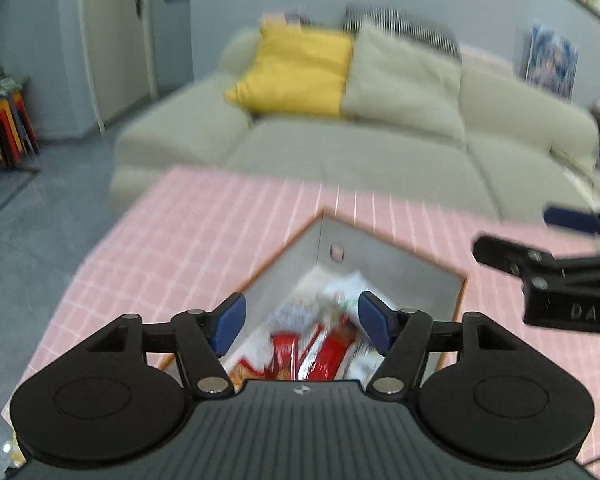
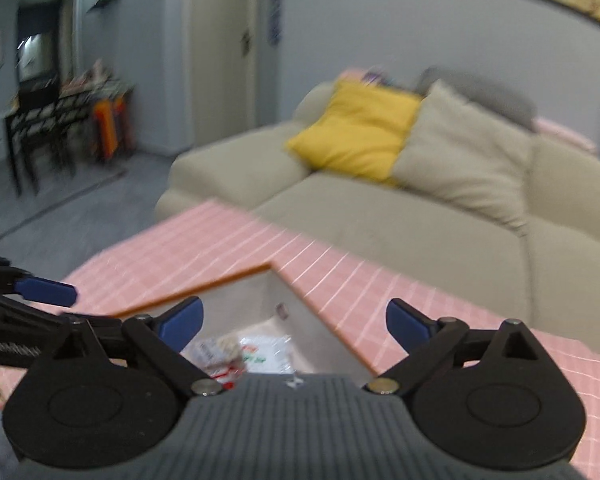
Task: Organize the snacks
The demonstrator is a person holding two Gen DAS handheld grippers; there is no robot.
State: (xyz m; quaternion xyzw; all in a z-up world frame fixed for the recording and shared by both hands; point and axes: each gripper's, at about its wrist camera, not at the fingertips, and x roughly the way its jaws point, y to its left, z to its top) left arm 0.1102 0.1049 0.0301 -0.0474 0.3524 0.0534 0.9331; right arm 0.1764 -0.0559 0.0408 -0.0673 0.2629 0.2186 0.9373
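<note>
A grey box (image 1: 380,256) with an orange-brown rim stands on a table with a pink checked cloth (image 1: 188,232). Inside it lie snack packets (image 1: 320,344), red and white, blurred. My left gripper (image 1: 302,320) hangs above the box, its blue pads wide apart, nothing between them. My right gripper (image 2: 294,326) hovers over the same box (image 2: 244,304), open and empty, with white packets (image 2: 256,354) below it. Each gripper shows in the other's view: the right one (image 1: 540,248) at the right edge, the left one (image 2: 40,292) at the left edge.
A beige sofa (image 1: 360,148) with a yellow cushion (image 1: 296,72) and a beige cushion stands just beyond the table. Grey floor lies to the left, with a dark side table and coloured stools (image 2: 64,120) by the wall. Both views are motion-blurred.
</note>
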